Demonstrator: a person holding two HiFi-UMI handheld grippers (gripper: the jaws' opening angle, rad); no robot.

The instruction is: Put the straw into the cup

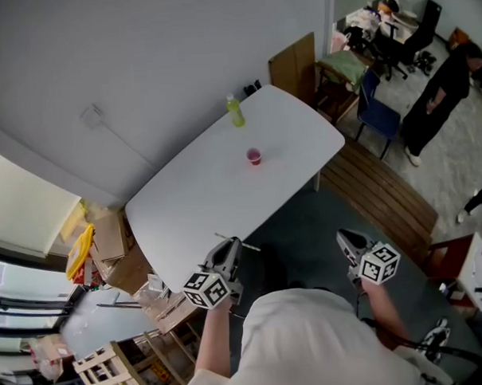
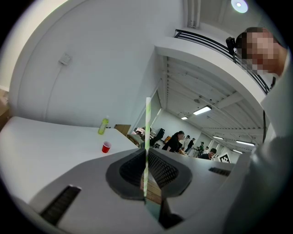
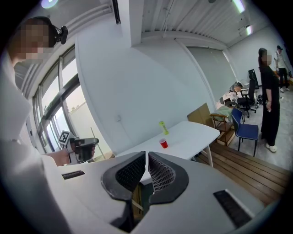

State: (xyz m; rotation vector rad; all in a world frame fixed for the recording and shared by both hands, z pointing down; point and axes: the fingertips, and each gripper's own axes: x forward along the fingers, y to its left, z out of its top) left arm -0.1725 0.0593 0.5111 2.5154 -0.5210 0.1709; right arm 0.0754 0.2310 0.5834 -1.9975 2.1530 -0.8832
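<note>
Off the near corner of the tabletop [image 1: 178, 222], just past its long edge: left gripper [image 1: 231, 244] on a bent forearm, jaws aimed out over the table. Right gripper [image 1: 343, 237] level with it, well apart, above the floor, aimed the same way.

Left jaws clamped flat on the straw [image 2: 147, 132]. Right jaws pressed together bar a hairline slit, holding nothing.

Straw's long axis crosswise to the jaws: upright in the left gripper view, upper end high above the jaw tips. In the head view only a thin line across the tips [image 1: 237, 242].

Cup [image 1: 254, 156] upright, mouth up, around mid-tabletop toward the far end. Green bottle [image 1: 235, 111] beyond it by the far long edge, not touching.

Hard to read: lower end of the straw lost behind the left jaws; right hand hidden under the marker cube [image 1: 379, 264]; upper arms cut off by the white shirt [image 1: 311, 344].
</note>
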